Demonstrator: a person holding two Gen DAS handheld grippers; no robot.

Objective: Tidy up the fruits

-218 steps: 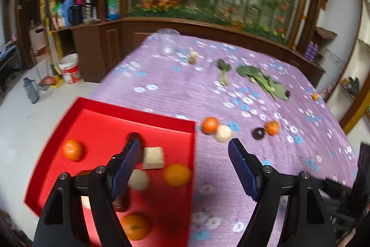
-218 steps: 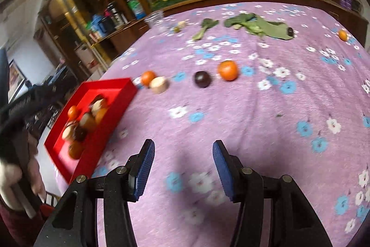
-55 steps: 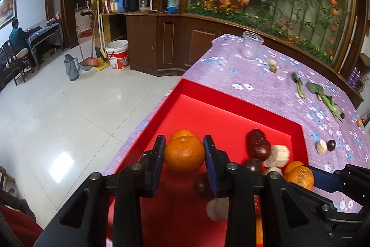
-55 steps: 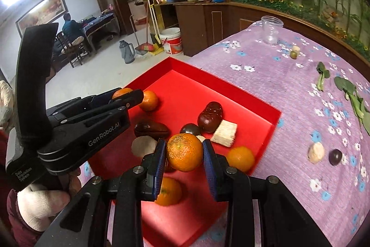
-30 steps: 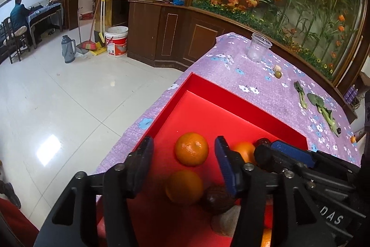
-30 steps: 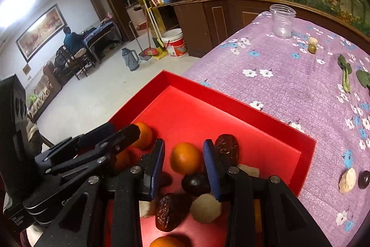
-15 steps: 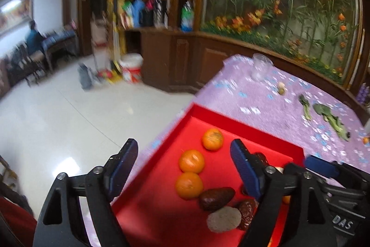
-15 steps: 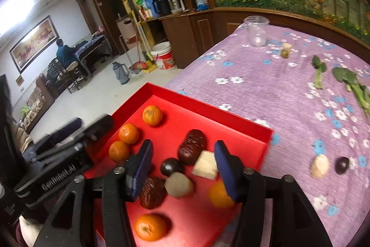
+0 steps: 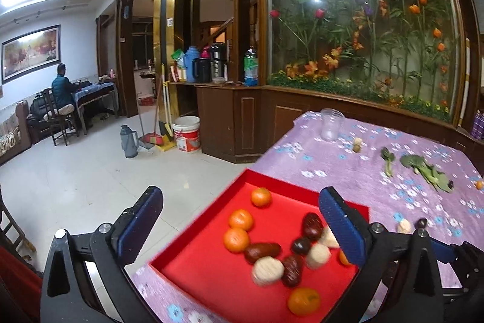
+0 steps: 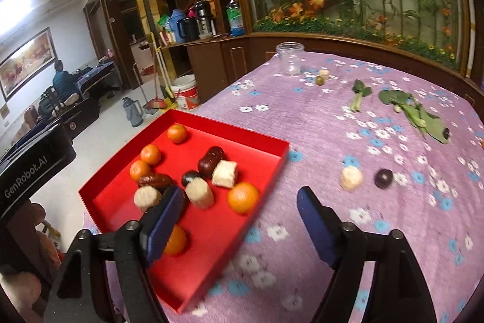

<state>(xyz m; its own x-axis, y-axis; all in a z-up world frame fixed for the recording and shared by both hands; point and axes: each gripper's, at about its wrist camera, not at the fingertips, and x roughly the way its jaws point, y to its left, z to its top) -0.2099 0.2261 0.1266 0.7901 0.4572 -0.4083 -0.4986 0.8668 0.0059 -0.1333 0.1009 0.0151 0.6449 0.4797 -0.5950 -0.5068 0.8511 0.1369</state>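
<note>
- Right wrist view: the black body of the left gripper (image 10: pixel 36 162) at the far left reads "GenRobot.AI" in white.
- A shallow red tray (image 10: pixel 266 171) with straight, thin walls holds round, glossy oranges (image 10: pixel 243 197), wrinkled dark dates (image 10: pixel 210 161) and pale, rough blocks (image 10: pixel 224 174).
- The right gripper (image 10: pixel 236 220) has ribbed blue fingers (image 10: pixel 161 220), opening, with nothing between them.
- On the purple flowered cloth of the bench (image 10: pixel 332 117), a pale lump (image 10: pixel 351 178) and a dark plum (image 10: pixel 383 178) lie apart from the tray.
- Left wrist view: its fingers (image 9: pixel 340 227) are opening wide and empty above the tray.
</note>
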